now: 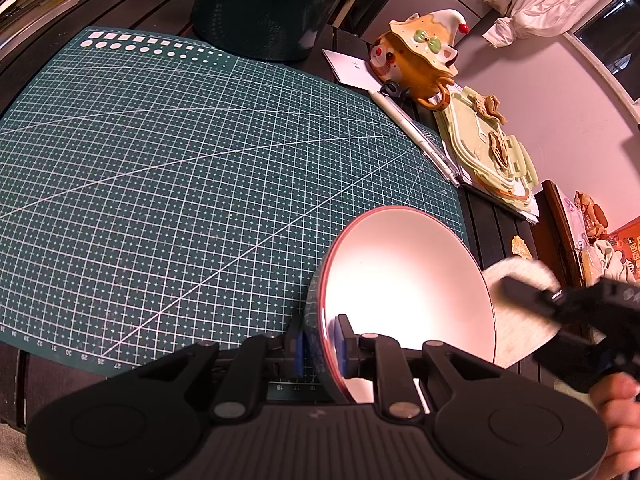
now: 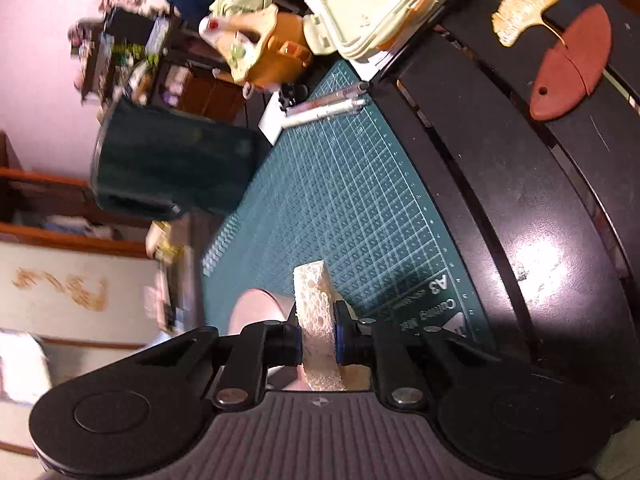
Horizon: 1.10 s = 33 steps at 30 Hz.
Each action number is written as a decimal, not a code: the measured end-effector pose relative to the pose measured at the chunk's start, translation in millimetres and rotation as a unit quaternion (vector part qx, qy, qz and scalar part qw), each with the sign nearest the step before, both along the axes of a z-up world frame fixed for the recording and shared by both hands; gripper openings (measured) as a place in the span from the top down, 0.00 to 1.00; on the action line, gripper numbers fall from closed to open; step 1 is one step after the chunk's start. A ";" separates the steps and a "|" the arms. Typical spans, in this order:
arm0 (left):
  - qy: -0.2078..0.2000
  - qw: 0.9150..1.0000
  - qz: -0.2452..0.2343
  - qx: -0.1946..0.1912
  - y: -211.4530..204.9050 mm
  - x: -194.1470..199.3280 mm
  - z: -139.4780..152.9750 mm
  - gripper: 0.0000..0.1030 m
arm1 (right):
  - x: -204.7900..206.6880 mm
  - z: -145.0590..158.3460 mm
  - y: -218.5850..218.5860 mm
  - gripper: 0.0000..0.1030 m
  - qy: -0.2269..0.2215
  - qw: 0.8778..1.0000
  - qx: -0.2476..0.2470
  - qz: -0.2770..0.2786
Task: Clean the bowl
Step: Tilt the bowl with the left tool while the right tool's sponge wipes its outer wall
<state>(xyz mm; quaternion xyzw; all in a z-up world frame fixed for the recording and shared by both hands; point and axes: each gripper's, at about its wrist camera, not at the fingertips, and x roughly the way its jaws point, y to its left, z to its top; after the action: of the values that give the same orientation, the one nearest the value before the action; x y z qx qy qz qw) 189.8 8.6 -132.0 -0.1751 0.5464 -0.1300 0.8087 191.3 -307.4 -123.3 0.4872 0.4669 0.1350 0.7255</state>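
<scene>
The bowl stands tipped on edge, its rim wall pinched between the closed fingers of the left gripper — one blue pad outside the wall, the other inside. Its pale, bare interior opens toward the right of those fingers, with nothing in it. The left gripper points steeply down at the green cutting mat on the dark surface.

The right gripper is clamped on a pale sponge, which sticks out ahead of its fingers. From the right wrist camera the bowl's pink edge shows just left of the sponge. From the left wrist camera the sponge sits just beyond the bowl's far rim — whether it touches cannot be told. A hand shows behind that gripper.

Farther ahead of the left fingers stands a dark green container, its contents hidden.
</scene>
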 end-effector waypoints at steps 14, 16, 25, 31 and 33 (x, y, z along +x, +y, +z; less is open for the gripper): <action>-0.001 1.000 0.000 0.001 -1.4 -0.3 1.2 0.84 | -6.5 5.5 -8.9 0.87 -0.020 0.999 0.023 -0.027; -0.001 1.000 -0.001 0.001 -1.5 -0.3 1.2 0.84 | -8.2 10.2 -13.5 0.87 -0.037 0.998 0.036 -0.037; 0.002 1.000 -0.002 0.000 -0.8 3.2 1.2 0.85 | 0.3 -4.0 1.1 0.87 0.004 1.000 0.002 0.000; 0.023 1.000 0.021 -0.001 4.3 9.0 4.8 0.71 | 0.0 -3.1 1.4 0.87 -0.001 1.000 -0.003 0.007; 0.019 0.999 0.023 0.010 4.0 8.5 10.0 0.67 | 0.2 -2.8 1.8 0.87 -0.001 1.000 -0.005 0.007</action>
<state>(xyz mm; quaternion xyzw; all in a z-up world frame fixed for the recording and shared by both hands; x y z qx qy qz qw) 198.2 12.6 -122.0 -0.1824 0.5587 -0.1024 0.8025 191.5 -305.5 -126.0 0.4798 0.4702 0.1384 0.7277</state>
